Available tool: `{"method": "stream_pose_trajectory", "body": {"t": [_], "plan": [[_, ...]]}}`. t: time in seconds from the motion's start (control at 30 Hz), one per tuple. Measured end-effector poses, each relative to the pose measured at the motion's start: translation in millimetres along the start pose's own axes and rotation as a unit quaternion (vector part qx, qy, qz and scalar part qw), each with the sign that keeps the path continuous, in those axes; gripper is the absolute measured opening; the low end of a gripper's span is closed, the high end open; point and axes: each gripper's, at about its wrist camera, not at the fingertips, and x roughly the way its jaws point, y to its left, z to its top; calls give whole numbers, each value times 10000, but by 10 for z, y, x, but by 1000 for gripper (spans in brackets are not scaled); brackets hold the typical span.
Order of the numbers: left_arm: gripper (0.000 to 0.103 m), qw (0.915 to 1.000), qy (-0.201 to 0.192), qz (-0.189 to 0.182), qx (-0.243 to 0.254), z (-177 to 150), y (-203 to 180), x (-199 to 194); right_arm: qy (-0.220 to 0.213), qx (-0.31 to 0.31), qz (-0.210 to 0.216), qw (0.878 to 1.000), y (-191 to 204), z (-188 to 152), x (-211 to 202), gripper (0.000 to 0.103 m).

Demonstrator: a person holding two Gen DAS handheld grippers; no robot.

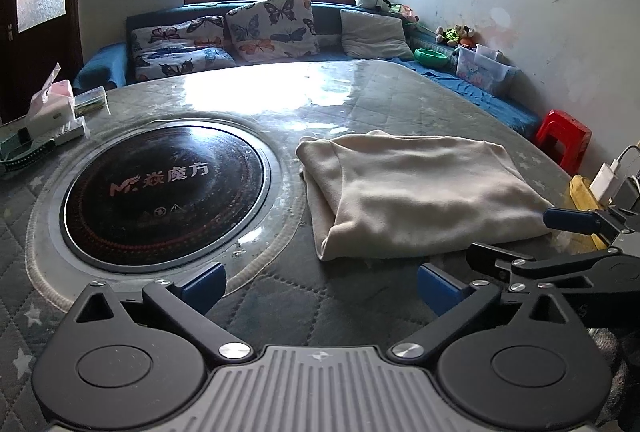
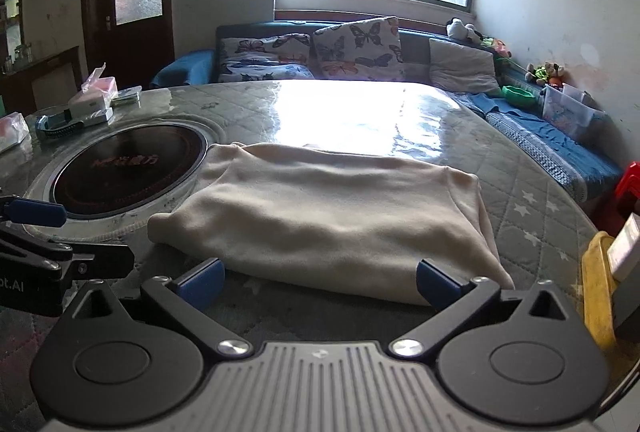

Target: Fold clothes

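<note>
Nearest to me, my left claw [image 1: 320, 286] is spread wide with nothing between its blue pads, only the quilted cover of the bench [image 1: 280, 304] showing in the gap. My right claw [image 2: 320, 284] is just as wide, and its pads sit right at the near hem of the cream garment [image 2: 332, 216] without pinching it, so I'm holding nothing on either side. In the left wrist view I can see my right claw off to the right, one blue finger lying against the garment's near right corner; in the right wrist view the left claw shows at the far left edge, clear of the cloth. Moving out: the garment lies on the bench as a compact, roughly rectangular bundle, layers stacked, the near fold rounded and fairly smooth, with a lower layer peeking out along the left side. Its left edge lies just beside the ring of the round black cooktop [image 1: 162, 191] set into the bench, perhaps lapping onto it. To my eye the folding looks done or nearly so; what may be left is squaring up that loose under-layer, or one more fold if a smaller packet is wanted. I can see no other clothes waiting. Farther off, small boxes [image 1: 52, 111] sit at the far left of the bench, then the blue sofa with butterfly cushions [image 1: 272, 25] under the window.
</note>
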Motion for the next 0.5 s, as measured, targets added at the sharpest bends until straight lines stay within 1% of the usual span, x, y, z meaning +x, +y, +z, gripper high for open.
{"method": "stream_pose_trajectory", "body": {"t": [0.2,0.5], "plan": [[103,10000,-54,54,-25,-54,-4,-44,46,216,-57,9997,-1,-69,-20,103],[103,9999,-121,59,59,-147,-79,-125,83,273,-181,9994,2,-170,-70,103]]}}
